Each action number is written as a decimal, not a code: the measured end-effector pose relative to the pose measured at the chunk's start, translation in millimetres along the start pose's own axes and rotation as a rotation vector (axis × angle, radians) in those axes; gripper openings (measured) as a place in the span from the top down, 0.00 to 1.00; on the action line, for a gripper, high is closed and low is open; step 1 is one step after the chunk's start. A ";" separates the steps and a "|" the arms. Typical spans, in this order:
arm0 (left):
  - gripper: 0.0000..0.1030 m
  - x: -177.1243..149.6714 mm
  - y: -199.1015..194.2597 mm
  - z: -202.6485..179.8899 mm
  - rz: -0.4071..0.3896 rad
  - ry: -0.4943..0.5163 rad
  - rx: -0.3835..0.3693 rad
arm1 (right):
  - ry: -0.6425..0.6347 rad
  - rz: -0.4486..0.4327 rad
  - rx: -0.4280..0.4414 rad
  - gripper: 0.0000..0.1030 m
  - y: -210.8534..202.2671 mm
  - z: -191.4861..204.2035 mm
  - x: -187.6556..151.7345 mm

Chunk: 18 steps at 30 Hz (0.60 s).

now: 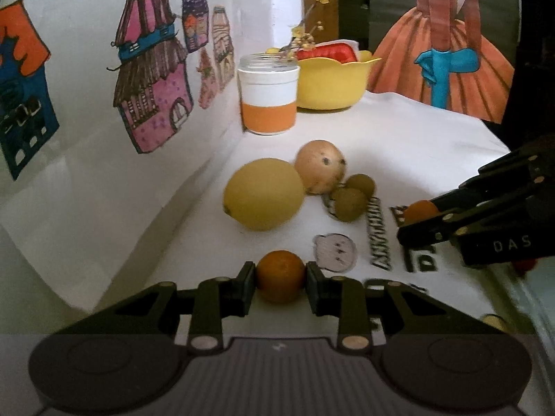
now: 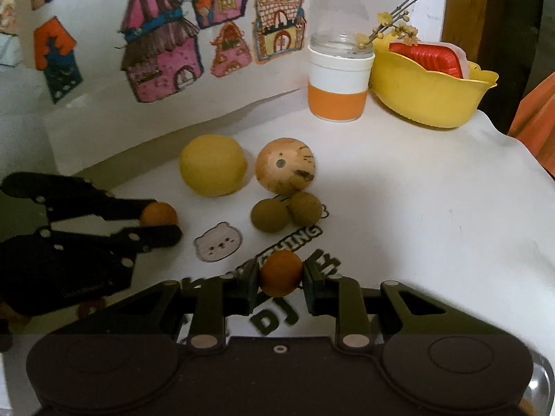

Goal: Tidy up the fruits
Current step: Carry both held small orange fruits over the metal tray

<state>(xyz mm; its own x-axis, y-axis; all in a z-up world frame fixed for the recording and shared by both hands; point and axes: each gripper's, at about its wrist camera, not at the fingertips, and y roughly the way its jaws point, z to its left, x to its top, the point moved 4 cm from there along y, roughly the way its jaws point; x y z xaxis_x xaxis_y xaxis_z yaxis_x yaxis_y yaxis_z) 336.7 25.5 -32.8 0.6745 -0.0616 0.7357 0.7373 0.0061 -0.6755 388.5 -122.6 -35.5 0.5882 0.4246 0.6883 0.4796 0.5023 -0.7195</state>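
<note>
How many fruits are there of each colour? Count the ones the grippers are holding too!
Orange: 2, one in the left gripper and one in the right gripper
Yellow: 1, the lemon
Tan with dark spots: 1, the round fruit
Olive-brown: 2, small round ones
Total: 6 fruits in clear view

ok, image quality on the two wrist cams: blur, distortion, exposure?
Left wrist view: dim, strong fisheye bending, black corners; lemon soft, right gripper with its small orange blurred. Right wrist view: equally dim and warped; left gripper smeared, yellow bowl fairly sharp. No glare in either.
</note>
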 end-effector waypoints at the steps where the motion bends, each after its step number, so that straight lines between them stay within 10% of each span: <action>1: 0.67 -1.0 -3.4 -2.3 0.000 -0.002 -0.006 | 0.003 -0.003 0.005 0.72 -4.7 1.5 -2.5; 18: 0.67 -20.5 -58.4 -65.0 -0.006 0.014 -0.098 | 0.084 -0.074 -0.016 0.72 -106.0 3.5 -70.1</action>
<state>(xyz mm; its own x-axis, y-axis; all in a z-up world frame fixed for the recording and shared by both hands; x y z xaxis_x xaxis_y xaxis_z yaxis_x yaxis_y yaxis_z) 277.3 -38.5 -11.6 0.6692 -0.0751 0.7392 0.7335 -0.0919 -0.6734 294.1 -203.0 -7.2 0.6030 0.3212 0.7303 0.5342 0.5174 -0.6686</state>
